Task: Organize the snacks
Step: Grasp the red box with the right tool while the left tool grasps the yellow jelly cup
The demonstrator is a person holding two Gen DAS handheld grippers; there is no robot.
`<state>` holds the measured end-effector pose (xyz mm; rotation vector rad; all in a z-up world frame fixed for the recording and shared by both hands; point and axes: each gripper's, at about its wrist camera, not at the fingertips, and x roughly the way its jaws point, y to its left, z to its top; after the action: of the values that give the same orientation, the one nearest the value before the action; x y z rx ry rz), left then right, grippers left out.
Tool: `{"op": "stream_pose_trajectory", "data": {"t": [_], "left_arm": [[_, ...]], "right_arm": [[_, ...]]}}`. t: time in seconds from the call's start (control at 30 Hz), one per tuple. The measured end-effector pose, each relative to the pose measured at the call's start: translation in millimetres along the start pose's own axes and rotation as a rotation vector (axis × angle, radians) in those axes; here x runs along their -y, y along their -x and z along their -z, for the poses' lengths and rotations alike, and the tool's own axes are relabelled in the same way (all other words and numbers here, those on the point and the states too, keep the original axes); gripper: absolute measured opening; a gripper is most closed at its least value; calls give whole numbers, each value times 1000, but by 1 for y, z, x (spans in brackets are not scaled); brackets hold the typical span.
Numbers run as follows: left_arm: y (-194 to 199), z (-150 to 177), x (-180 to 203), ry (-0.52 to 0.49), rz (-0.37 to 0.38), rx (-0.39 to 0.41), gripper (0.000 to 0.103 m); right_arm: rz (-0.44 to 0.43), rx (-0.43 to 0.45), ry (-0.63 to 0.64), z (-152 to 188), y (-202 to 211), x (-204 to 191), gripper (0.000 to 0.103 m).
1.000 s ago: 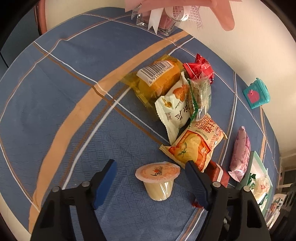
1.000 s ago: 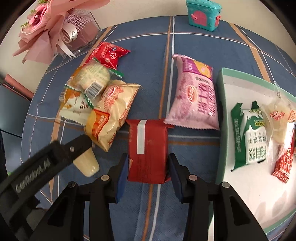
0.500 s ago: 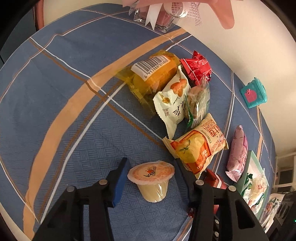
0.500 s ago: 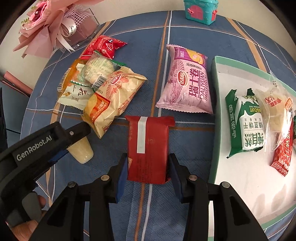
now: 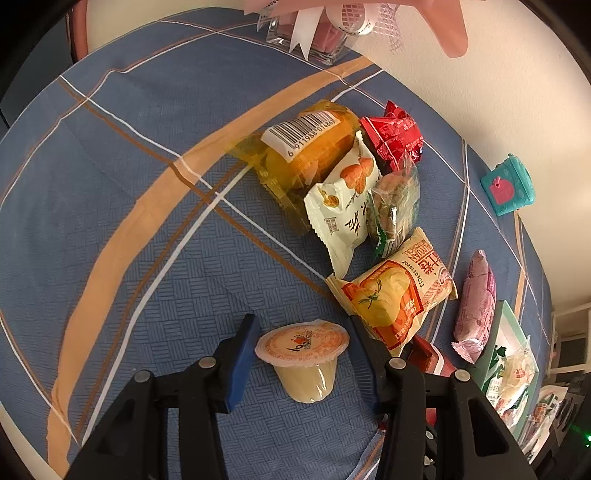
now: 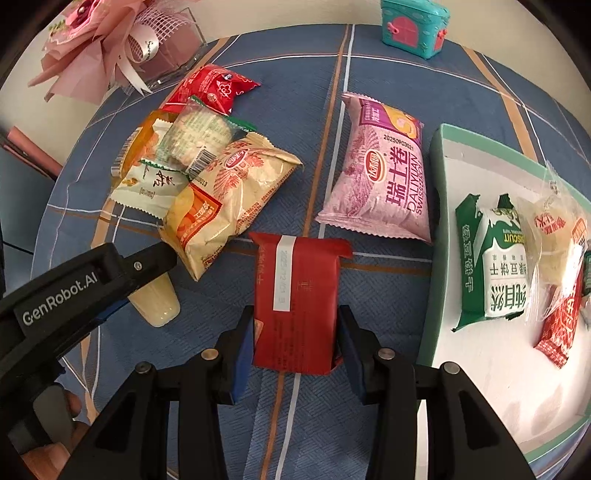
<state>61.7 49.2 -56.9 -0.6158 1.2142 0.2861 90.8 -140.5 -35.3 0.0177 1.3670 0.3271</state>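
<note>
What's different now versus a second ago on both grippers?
The left gripper closed its wide-open jaws onto the foil-lidded yellow jelly cup. The right gripper stayed clamped on the red foil snack packet. The other snacks kept their places.

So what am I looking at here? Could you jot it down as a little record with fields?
Setting: table with blue plaid cloth
Left gripper: jaws closed around a jelly cup
Right gripper: jaws closed on a red packet
Loose snacks: pink Swiss roll pack, orange-and-cream packet, a heap of small packets beside it
Tray: green-rimmed, white inside, holds a green biscuit pack and others
Other things: teal toy box, pink bouquet
</note>
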Motion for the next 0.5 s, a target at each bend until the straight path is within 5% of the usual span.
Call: {"op": "stream_pose_trajectory", "data": {"t": [0.23,0.5], "left_arm": [[0,1,9,-12,-10,2,50],[8,-1,12,-25,-15,21,50]], "right_arm": [[62,2,70,1,-5,-18,44],[28,3,49,-1,2,-14,41]]}}
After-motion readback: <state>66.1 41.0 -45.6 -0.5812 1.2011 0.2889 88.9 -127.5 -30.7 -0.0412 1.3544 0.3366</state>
